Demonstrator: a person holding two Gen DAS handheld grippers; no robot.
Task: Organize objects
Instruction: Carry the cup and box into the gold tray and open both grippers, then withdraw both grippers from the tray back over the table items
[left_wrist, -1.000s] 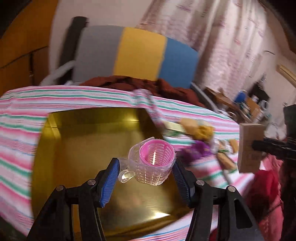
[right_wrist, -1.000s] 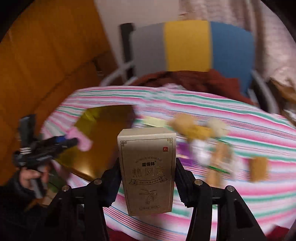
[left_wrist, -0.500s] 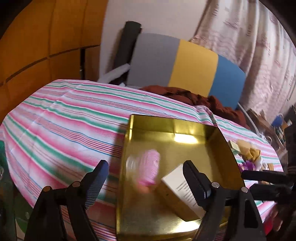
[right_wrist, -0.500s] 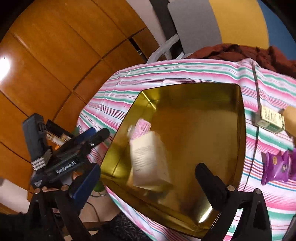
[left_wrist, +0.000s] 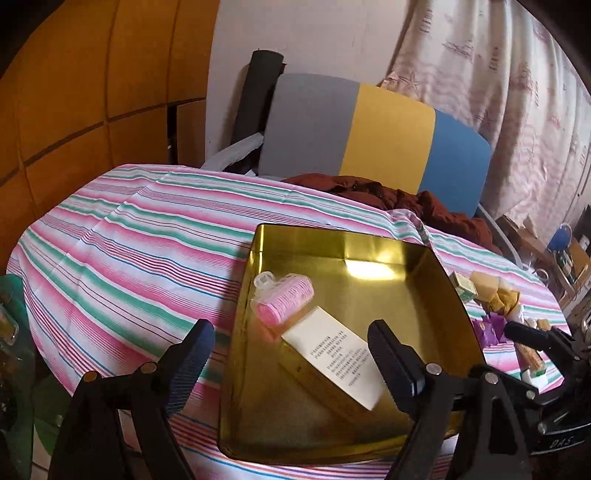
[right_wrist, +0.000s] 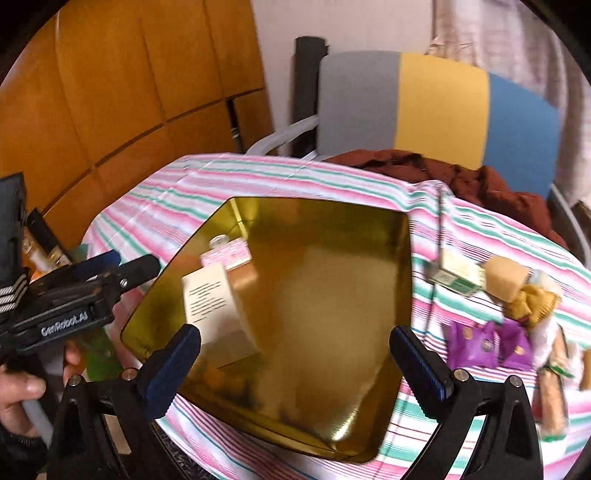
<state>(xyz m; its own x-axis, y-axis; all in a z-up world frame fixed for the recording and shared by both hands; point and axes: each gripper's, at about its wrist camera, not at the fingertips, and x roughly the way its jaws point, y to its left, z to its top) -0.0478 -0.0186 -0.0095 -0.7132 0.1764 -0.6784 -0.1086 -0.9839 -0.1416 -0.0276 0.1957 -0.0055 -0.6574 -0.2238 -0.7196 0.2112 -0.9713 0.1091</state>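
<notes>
Warm, fairly dim indoor light fills both views. The gold tray (left_wrist: 417, 258) throws a bright glare patch near its far wall in the left wrist view, and a smaller glint at its near corner (right_wrist: 343, 432) in the right wrist view. The right wrist view is smeared by motion blur, softening the cream box (right_wrist: 214, 306) and its print. Fisheye distortion bends the striped tablecloth (left_wrist: 129, 240), with black vignetting in the corners.
</notes>
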